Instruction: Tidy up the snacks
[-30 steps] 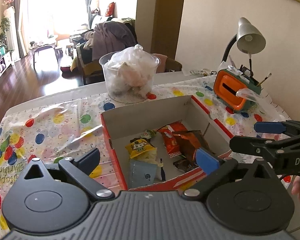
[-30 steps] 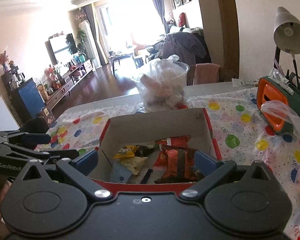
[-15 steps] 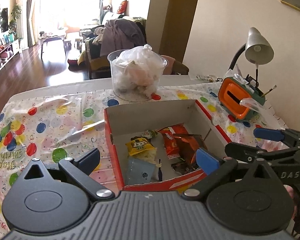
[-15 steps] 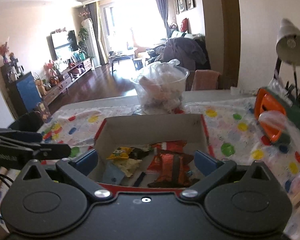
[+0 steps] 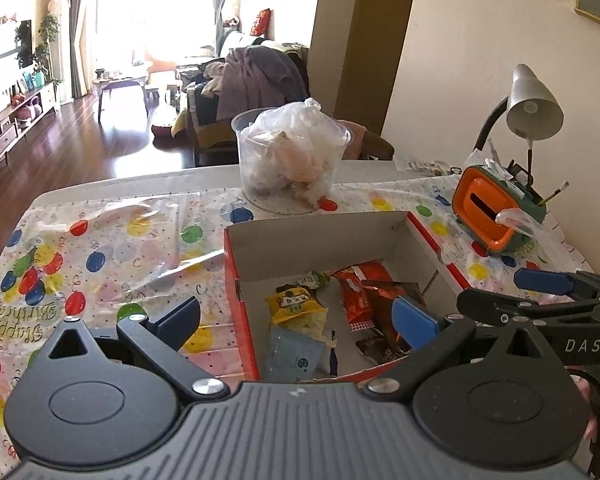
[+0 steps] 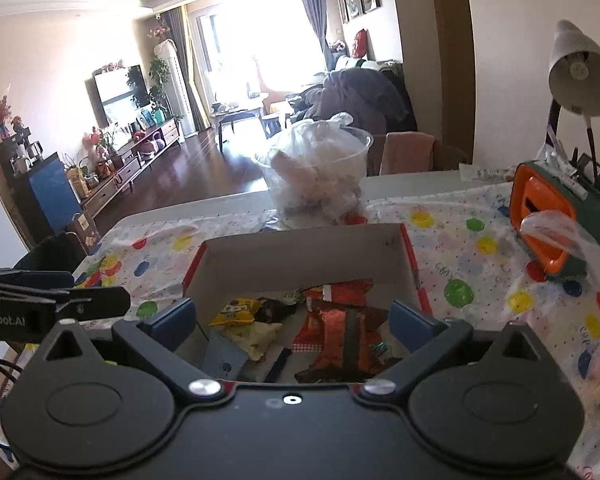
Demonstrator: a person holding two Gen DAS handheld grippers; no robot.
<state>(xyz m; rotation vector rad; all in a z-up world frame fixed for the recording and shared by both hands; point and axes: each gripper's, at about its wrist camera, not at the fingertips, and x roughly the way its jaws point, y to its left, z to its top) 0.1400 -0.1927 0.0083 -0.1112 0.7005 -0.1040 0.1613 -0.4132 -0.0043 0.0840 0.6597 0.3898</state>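
Note:
A red cardboard box (image 5: 428,240) with a grey inside stands on the balloon-print tablecloth, and also shows in the right wrist view (image 6: 407,252). Several snack packs lie in it: a yellow pack (image 5: 294,304), red packs (image 5: 358,292), a light blue pack (image 5: 294,356). The right wrist view shows the yellow pack (image 6: 236,310) and the red packs (image 6: 340,332). My left gripper (image 5: 296,322) is open and empty, held above the box's near edge. My right gripper (image 6: 292,318) is open and empty, also at the near edge; its side shows in the left wrist view (image 5: 540,292).
A clear tub (image 5: 290,160) stuffed with plastic bags stands behind the box. An orange and green desk organiser (image 5: 496,208) and a grey lamp (image 5: 534,104) stand at the right by the wall. The table's left edge drops to the wooden floor.
Both grippers have pulled back and risen a little, so the box looks smaller and lower. Both stay open and empty. The snacks have not moved.

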